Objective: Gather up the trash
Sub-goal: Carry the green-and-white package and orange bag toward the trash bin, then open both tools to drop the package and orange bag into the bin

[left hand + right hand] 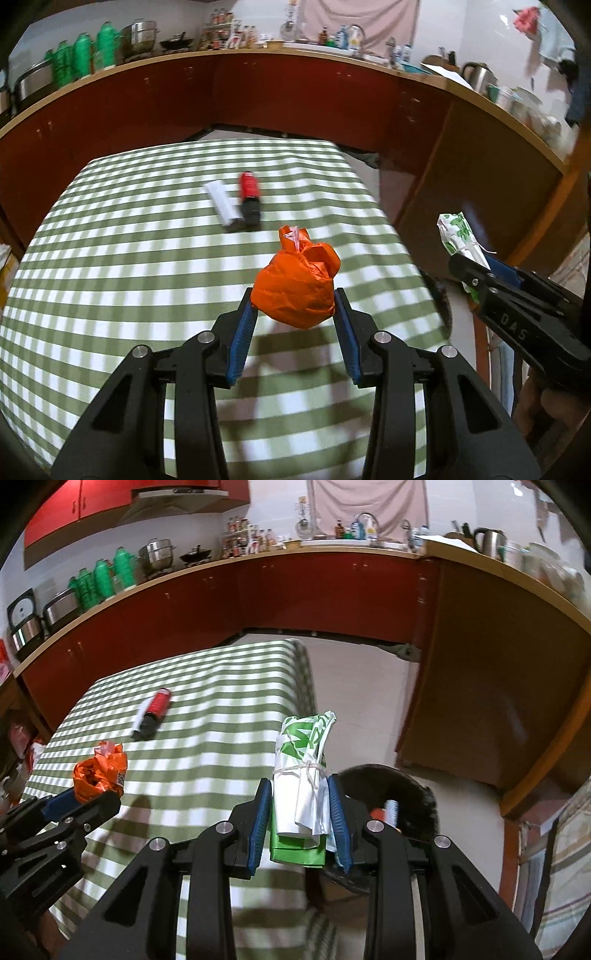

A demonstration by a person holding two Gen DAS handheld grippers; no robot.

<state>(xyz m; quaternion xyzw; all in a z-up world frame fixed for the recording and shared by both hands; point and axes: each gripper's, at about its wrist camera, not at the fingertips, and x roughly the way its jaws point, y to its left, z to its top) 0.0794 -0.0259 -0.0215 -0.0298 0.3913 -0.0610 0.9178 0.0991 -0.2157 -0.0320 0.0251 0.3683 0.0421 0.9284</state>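
Overhead-lit checked tablecloth (147,258); red kitchen cabinets (258,99) behind.

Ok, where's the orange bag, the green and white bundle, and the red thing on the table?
orange bag (295,291): left wrist view, middle of the crumpled ball.
green and white bundle (301,775): right wrist view, at the string tie.
red thing (249,184): left wrist view, its red upper part.
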